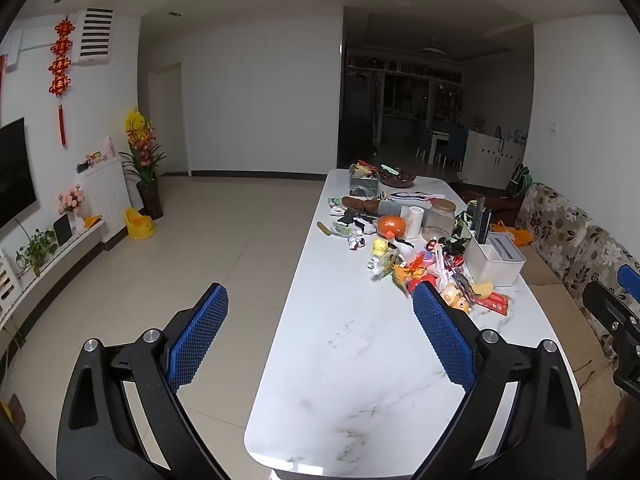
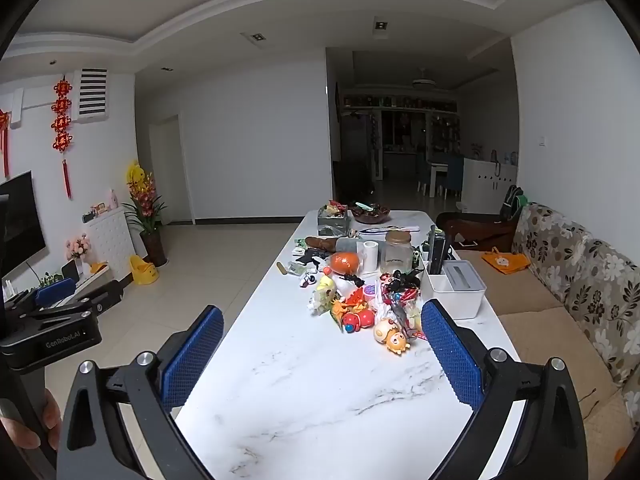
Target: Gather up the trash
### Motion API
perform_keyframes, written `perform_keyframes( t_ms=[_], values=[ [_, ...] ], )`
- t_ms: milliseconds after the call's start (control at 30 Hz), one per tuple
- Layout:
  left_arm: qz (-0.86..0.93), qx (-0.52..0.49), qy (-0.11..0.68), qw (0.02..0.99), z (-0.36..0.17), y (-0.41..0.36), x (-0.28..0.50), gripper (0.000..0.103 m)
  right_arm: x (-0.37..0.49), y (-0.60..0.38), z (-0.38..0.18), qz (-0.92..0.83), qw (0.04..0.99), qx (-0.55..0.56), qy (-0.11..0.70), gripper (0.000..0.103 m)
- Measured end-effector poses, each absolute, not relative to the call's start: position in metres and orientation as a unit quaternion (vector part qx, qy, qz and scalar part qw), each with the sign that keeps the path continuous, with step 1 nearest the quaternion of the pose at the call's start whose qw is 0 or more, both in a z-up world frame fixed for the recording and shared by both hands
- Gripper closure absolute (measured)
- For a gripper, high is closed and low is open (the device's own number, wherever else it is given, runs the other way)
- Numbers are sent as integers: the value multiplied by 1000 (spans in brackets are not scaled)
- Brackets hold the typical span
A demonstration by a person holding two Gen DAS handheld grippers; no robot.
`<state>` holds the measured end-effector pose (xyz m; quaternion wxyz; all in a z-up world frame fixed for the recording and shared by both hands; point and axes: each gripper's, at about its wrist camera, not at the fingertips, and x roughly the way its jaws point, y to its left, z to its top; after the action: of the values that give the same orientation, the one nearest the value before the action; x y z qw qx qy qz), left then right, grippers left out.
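A heap of clutter [image 2: 372, 308] (toys, wrappers, a jar [image 2: 396, 252]) is spread over the far half of the white marble table [image 2: 320, 392], beside a white box [image 2: 456, 288]. The left gripper [image 1: 320, 340] and right gripper [image 2: 322, 356] are held short of it, fingers [image 2: 192, 356] spread wide, nothing between them. A sofa [image 2: 580, 280] is seen alongside.

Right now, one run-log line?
phase: approach | left gripper: open, empty | right gripper: open, empty | table: near end bare | clutter: mid-table, untouched
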<state>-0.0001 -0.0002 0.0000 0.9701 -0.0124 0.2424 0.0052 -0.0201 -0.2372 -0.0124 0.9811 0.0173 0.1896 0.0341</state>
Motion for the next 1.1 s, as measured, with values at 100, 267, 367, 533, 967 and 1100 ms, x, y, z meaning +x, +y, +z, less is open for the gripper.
perform_keyframes(
  t_ms=[100,267,367,533,967,1100],
  values=[
    [7,-12,242,970,1,0,-1,12,-20,-237,-12,34,981,17,190,5],
    [4,-15,245,969,0,0,0,12,-21,-237,-12,35,981,17,191,5],
    [4,-14,246,969,-1,1,-1,12,-20,-238,-12,36,981,20,189,5],
    [5,-13,247,969,-3,-2,-2,12,-20,-238,-12,35,981,20,189,5],
    [3,-11,250,968,-5,-2,0,12,-19,-237,-13,36,981,19,190,5],
    [3,-11,250,968,-5,-3,0,12,-19,-237,-13,36,981,19,190,5]
  ],
)
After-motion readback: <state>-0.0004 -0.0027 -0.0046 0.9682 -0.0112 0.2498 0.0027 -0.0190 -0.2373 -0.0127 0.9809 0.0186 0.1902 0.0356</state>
